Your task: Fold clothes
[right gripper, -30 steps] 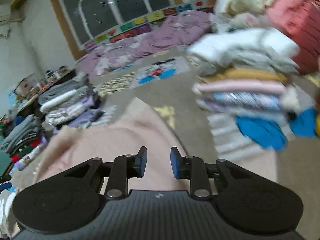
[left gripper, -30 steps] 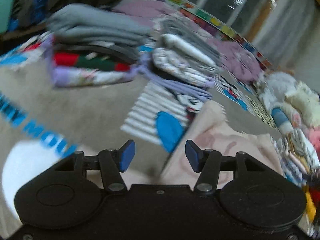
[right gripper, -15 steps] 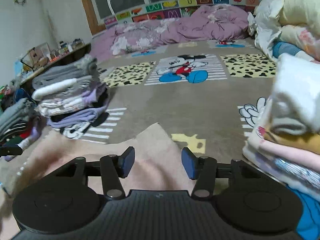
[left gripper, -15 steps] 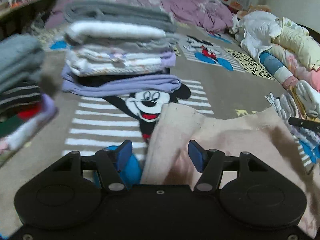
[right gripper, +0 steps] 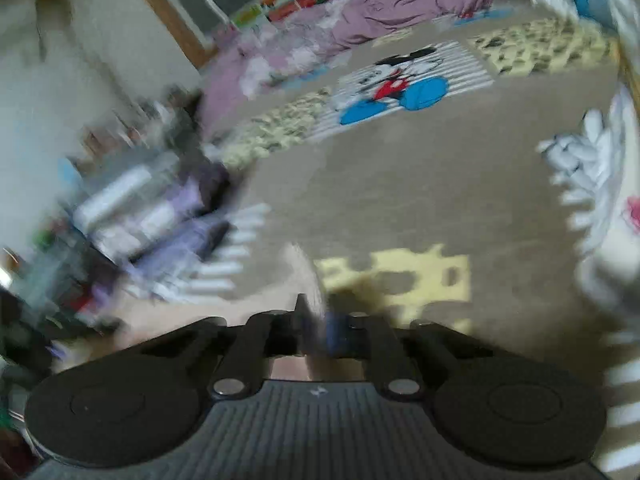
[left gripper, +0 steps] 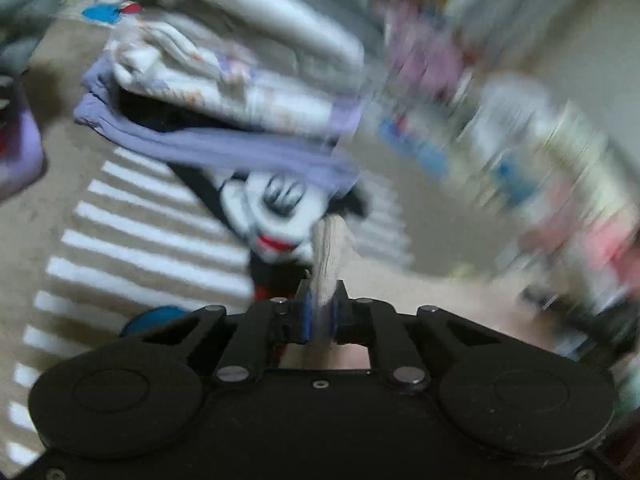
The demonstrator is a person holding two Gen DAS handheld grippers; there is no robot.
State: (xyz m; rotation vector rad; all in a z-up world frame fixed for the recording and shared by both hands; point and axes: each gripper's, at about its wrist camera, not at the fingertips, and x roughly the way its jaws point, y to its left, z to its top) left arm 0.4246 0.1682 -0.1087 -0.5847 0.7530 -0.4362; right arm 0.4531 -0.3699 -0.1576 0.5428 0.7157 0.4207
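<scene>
The left gripper point(left gripper: 320, 312), black with blue pads, is clamped narrow on a bunched ridge of the soft pale pink knit garment point(left gripper: 420, 292), whose fabric stands up between the pads and spreads flat to the right over the floor. Just beyond it lies the beige short-pile carpet point(left gripper: 52, 112), printed with white stripes and a cartoon mouse face. Further off to the left rises a stack of folded clothes point(left gripper: 240, 80): thick white and grey layers over a lavender piece that drapes onto the carpet. The right side of this view is smeared by motion blur.

The right gripper point(right gripper: 318, 328) is likewise pinched tight on a raised fold of the same pink garment point(right gripper: 168, 316), which extends left. Ahead lies bare beige carpet with a yellow patch point(right gripper: 420, 276); a rumpled purple quilt point(right gripper: 360, 20) lies at the far wall.
</scene>
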